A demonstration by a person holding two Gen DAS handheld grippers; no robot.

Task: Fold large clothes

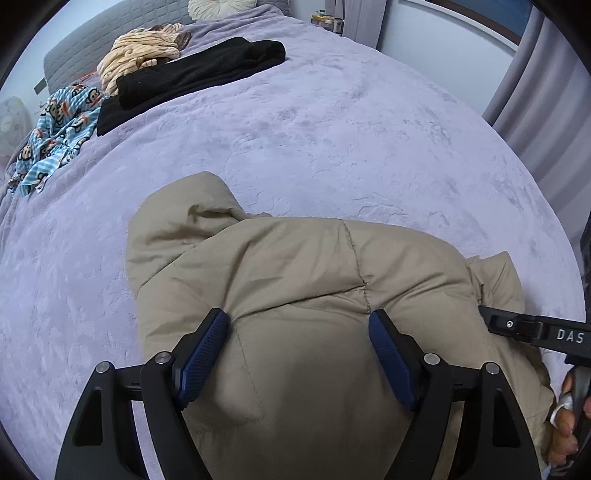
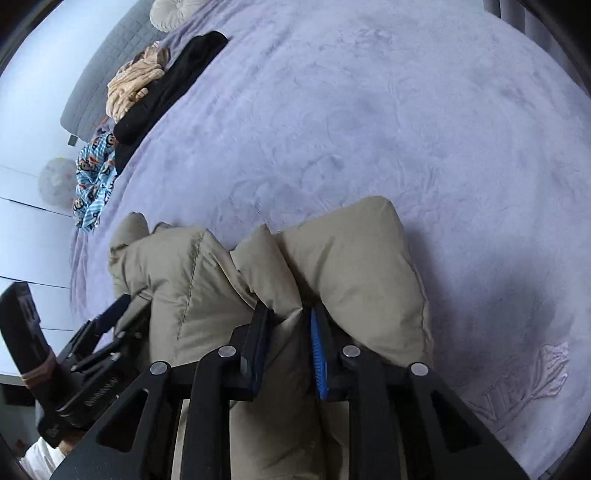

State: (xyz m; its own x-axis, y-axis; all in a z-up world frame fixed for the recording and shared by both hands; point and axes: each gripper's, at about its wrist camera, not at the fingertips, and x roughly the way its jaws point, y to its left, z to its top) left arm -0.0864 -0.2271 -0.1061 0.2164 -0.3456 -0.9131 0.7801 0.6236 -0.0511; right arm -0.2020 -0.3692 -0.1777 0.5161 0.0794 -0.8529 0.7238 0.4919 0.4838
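A beige puffer jacket (image 1: 295,258) lies bunched on the purple bedspread (image 1: 332,129). My left gripper (image 1: 297,317) stands over its middle with the fingers wide apart; the padded cloth bulges between the blue pads (image 1: 205,354), which show no clear squeeze. In the right wrist view my right gripper (image 2: 290,312) is shut narrow on a raised fold of the jacket (image 2: 351,258), near its right end. That gripper's black finger (image 1: 517,328) shows at the left wrist view's right edge, a hand (image 1: 565,424) behind it. The left gripper (image 2: 110,321) appears at the lower left.
Folded black clothing (image 1: 199,74), a striped tan garment (image 1: 144,55) and a blue monkey-print garment (image 1: 59,129) lie along the far left of the bed. A round cushion (image 1: 221,7) sits by the grey headboard (image 1: 74,40). Grey curtains (image 1: 546,92) hang at the right.
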